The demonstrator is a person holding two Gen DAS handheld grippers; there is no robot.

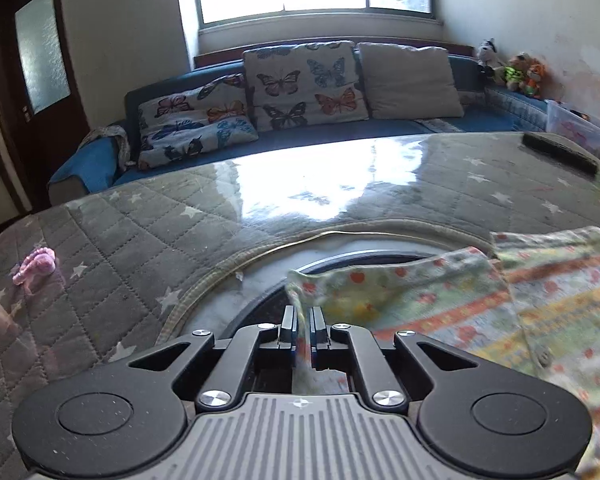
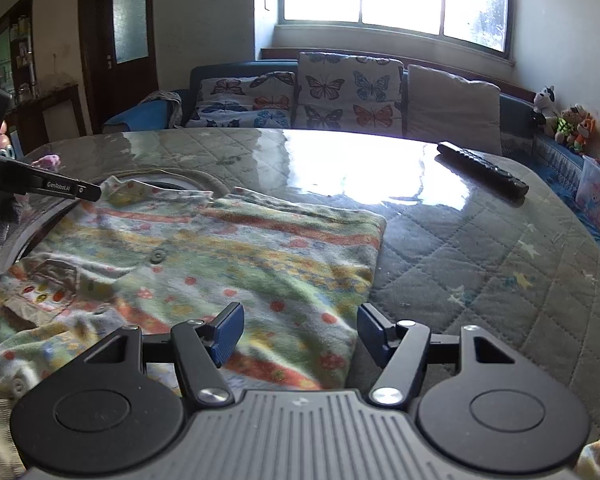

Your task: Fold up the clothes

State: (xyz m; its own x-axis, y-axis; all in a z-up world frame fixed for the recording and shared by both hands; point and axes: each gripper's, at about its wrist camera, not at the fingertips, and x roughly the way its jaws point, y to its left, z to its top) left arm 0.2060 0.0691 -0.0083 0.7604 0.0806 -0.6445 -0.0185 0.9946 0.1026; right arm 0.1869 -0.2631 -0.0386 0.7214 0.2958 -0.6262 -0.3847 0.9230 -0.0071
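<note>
Grey quilted star-print table cover [image 2: 480, 240] carries the flowery pastel flannel shirt [image 2: 228, 248], left gripper [image 1: 303, 322] pinching its sleeve edge for folding, right gripper [image 2: 300, 334] spread apart over the hem.

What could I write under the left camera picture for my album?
Left gripper pinching a corner of the colourful flowery flannel shirt over the grey star-quilted table cover.
</note>
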